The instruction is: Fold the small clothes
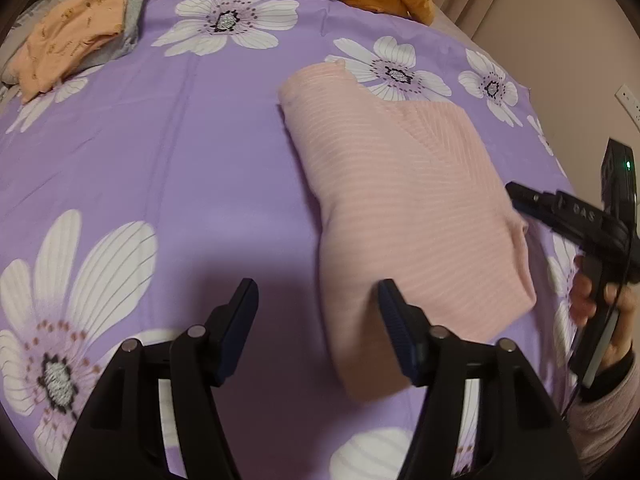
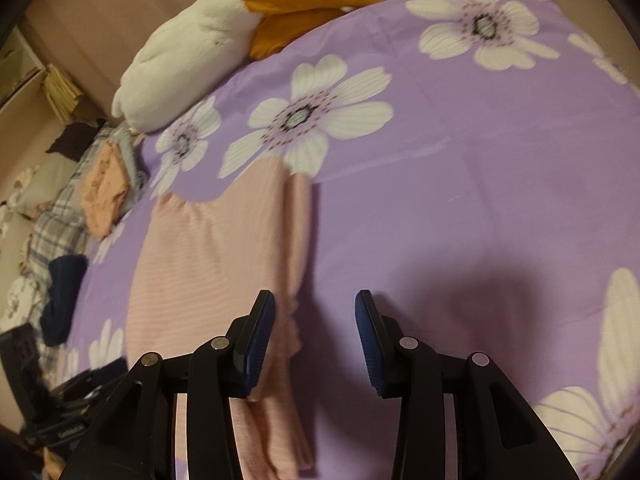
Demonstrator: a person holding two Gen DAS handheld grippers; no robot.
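A pink ribbed garment point(image 1: 400, 200) lies folded into a long block on the purple flowered sheet point(image 1: 180, 160). My left gripper point(image 1: 316, 292) hovers open over the sheet at the garment's near left edge. Its right finger point(image 1: 394, 312) overlaps the fabric, and nothing is between the pads. In the right wrist view the same garment point(image 2: 208, 248) lies to the left. My right gripper point(image 2: 314, 300) is open above its right edge, gripping nothing. In the left wrist view a hand holds the right gripper point(image 1: 520, 200) at the garment's right side.
An orange folded garment point(image 1: 76, 36) rests on grey cloth at the bed's far left corner. A white and orange plush toy point(image 2: 192, 52) lies along the head of the bed. Plaid cloth point(image 2: 60, 220) and a navy item point(image 2: 64, 292) sit beside the bed's left edge.
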